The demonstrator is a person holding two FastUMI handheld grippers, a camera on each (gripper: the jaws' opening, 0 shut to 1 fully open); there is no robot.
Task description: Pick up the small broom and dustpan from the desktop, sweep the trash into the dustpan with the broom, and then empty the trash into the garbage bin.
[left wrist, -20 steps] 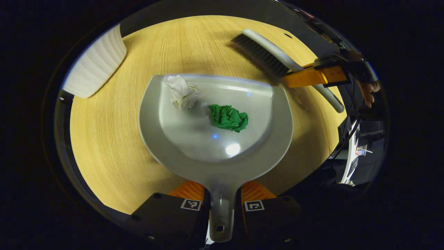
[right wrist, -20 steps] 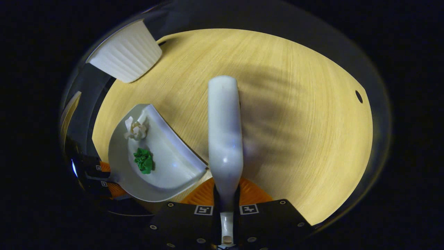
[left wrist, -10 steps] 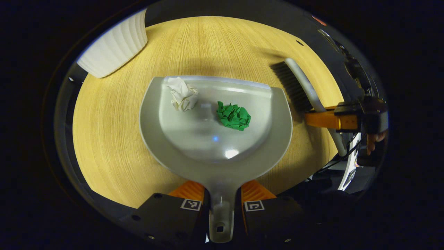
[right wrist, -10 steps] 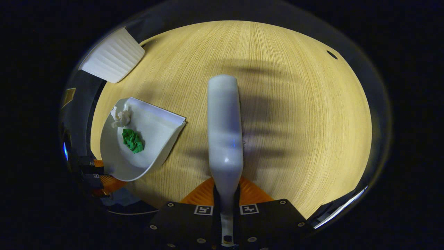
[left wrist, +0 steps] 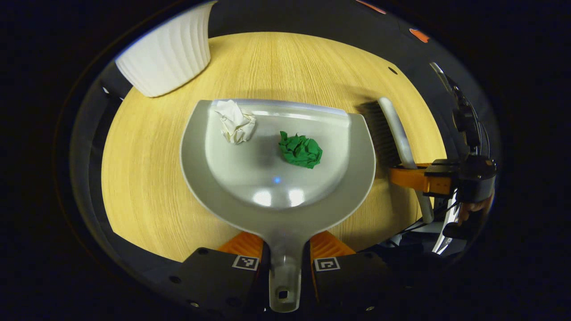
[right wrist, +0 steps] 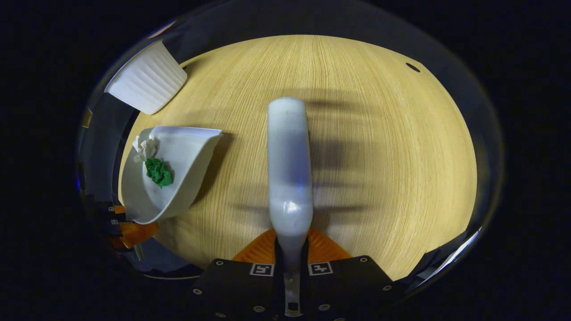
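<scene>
Grey plastic, the dustpan [left wrist: 276, 178] is gripped by its handle, the left gripper [left wrist: 285, 263] with both fingers clamped on it, and carried fairly level, presumably so its load stays put. A crumpled white paper ball [left wrist: 235, 125] lies near the front lip and a green paper ball [left wrist: 301, 150] sits mid-pan. The right gripper [right wrist: 290, 256] has its fingers closed on the small broom [right wrist: 289, 169], held off to the pan's side, out of the way since the sweeping looks done. Emptying remains: the ribbed white garbage bin [left wrist: 167, 55] stands at the far corner of the pale wood-grain worktop [left wrist: 142, 178]. Beyond its edge the booth is dark.
</scene>
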